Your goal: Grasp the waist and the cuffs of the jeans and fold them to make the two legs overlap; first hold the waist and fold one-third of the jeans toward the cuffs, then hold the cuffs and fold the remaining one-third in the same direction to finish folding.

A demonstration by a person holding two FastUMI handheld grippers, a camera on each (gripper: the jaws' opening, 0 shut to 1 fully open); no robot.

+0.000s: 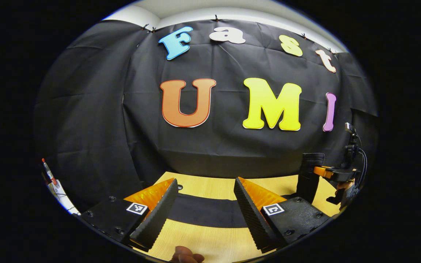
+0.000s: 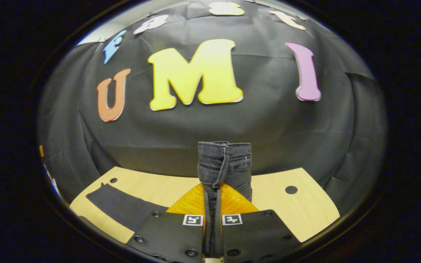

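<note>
While clamped in right tongs point(image 2: 212, 219), one jeans point(image 2: 225, 164) cuff, seemingly.

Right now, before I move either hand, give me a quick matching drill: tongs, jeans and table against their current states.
Things:
1. left tongs
2. right tongs
3. jeans
4. table

States:
A. clamped, an end standing up above the fingers
B. open, nothing between the fingers
C. pale wood with round holes
D. shut on denim

Pairs: 1-B, 2-D, 3-A, 4-C
</note>
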